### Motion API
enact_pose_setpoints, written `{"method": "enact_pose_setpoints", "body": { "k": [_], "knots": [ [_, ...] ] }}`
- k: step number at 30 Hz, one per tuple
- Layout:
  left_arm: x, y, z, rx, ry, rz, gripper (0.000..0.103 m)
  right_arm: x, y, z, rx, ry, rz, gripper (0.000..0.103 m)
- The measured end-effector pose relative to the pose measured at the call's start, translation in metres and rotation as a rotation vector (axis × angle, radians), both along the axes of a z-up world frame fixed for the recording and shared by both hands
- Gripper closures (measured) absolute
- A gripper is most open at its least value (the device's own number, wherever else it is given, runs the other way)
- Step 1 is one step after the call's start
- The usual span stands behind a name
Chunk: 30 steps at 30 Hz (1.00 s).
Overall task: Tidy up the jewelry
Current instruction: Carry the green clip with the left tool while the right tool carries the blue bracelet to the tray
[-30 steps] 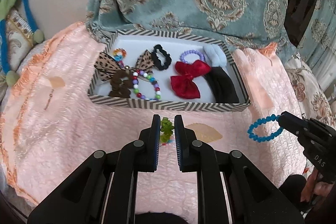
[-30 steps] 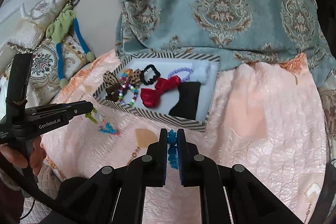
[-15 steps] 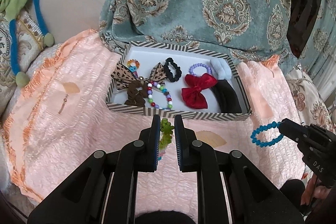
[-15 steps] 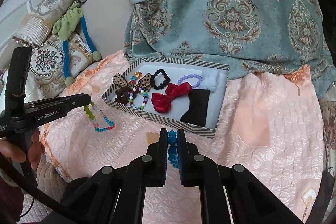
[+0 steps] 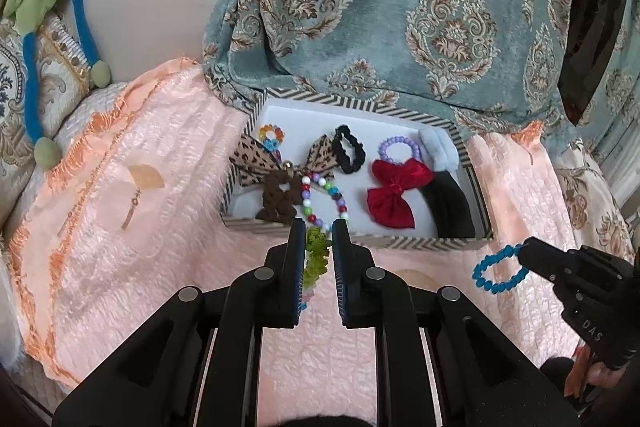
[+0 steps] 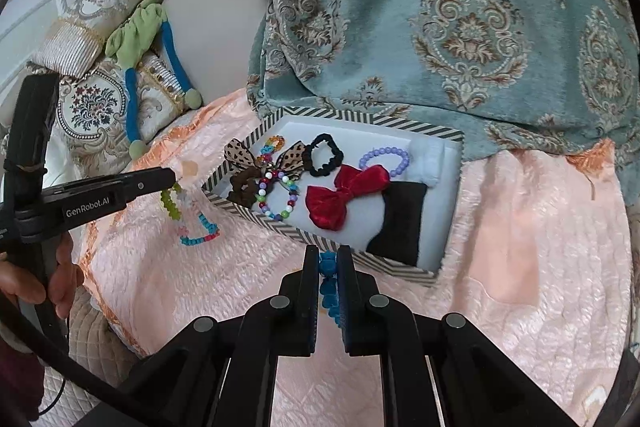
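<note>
Grippers converge on a striped jewelry box as two bracelets hang ready for stowing. At the left, the left gripper (image 5: 315, 247) is clamped on a green-beaded bracelet with pink and turquoise sections (image 5: 317, 255), its strand drooping below the jaws clear of the peach quilted bedspread (image 5: 120, 227). In the right wrist view that bracelet (image 6: 188, 211) dangles just outside the box's left wall, so the rim lies close ahead and slightly to the right of this gripper.

At centre sits the shallow rectangular box with black-and-white striped walls (image 5: 360, 241), its long axis running left to right across the bed, its far side against a teal damask cloth (image 5: 400, 7). Inside, from left: a leopard-print bow (image 5: 252, 163), a brown scrunchie (image 5: 280, 197), a multicoloured bead bracelet (image 5: 324, 199), a black scrunchie (image 5: 349, 155), a lilac bead bracelet (image 5: 398, 147), a red satin bow (image 5: 394, 197) and a black fabric band (image 5: 450, 205).

At the right, the right gripper (image 6: 329, 261) is pinched together on a blue crystal-bead bracelet (image 6: 329, 281), which in the left wrist view (image 5: 500, 269) hangs as an open loop just outside the box's near right corner. Each gripper appears about equally near its own end of the box; the left looks better placed for the crowded left half, the right for the corner beside the black band.
</note>
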<state>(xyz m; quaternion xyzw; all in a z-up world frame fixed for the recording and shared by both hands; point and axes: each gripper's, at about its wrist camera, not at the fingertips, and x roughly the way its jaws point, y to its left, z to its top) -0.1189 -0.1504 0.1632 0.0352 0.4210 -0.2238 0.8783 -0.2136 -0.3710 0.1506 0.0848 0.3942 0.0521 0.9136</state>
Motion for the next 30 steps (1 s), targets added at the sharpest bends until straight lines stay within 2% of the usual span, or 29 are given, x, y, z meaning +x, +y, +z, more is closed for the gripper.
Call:
{"method": "enact_pose_setpoints", "body": {
  "k": [18, 30],
  "knots": [
    [0.086, -0.039, 0.0, 0.064, -0.014, 0.025, 0.091, 0.099, 0.011, -0.005, 0.017, 0.031, 0.064, 0.095],
    [0.17, -0.073, -0.03, 0.076, 0.014, 0.06, 0.091, 0.185, -0.004, -0.03, 0.059, 0.059, 0.053, 0.095]
  ]
}}
